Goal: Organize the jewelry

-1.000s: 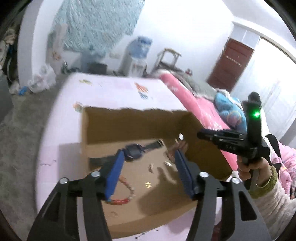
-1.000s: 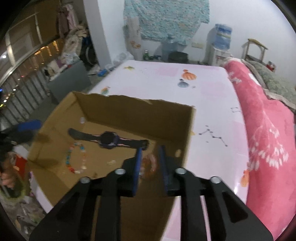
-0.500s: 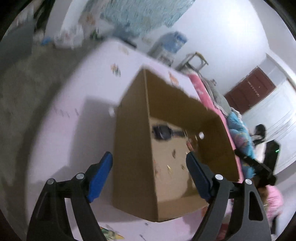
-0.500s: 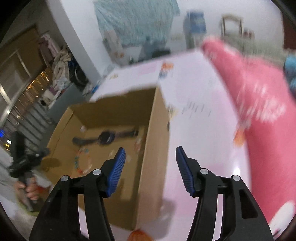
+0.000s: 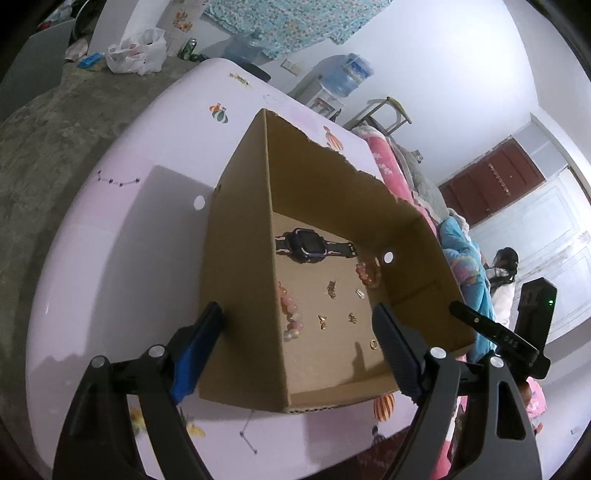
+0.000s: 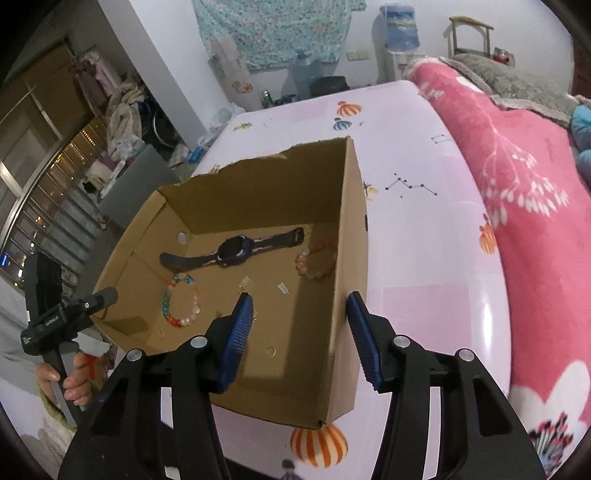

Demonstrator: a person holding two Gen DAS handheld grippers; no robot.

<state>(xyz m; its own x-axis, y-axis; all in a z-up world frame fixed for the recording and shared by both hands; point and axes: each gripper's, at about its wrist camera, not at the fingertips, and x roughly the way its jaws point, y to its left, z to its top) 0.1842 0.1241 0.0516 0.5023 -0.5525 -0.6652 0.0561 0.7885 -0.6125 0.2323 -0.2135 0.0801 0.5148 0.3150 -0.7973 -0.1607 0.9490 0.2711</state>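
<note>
Right wrist view shows my right hand-held gripper [image 6: 299, 328] spread astride the brown cardboard box [image 6: 347, 295] wall on the pink desk [image 6: 424, 240]; the pale bead bracelet [image 6: 314, 264] inside, probably light and slippery, wants pinching across its strand.

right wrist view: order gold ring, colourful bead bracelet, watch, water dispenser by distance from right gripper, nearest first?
From the right gripper:
1. Gold ring, box floor, just ahead of the fingers.
2. Colourful bead bracelet, left.
3. Watch, by the back wall.
4. Water dispenser, across the room.

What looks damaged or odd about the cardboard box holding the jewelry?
The cardboard box has a ragged, torn top edge along its far wall, as if a flap was ripped off. The watch and bracelets lie loose on its floor.
</note>
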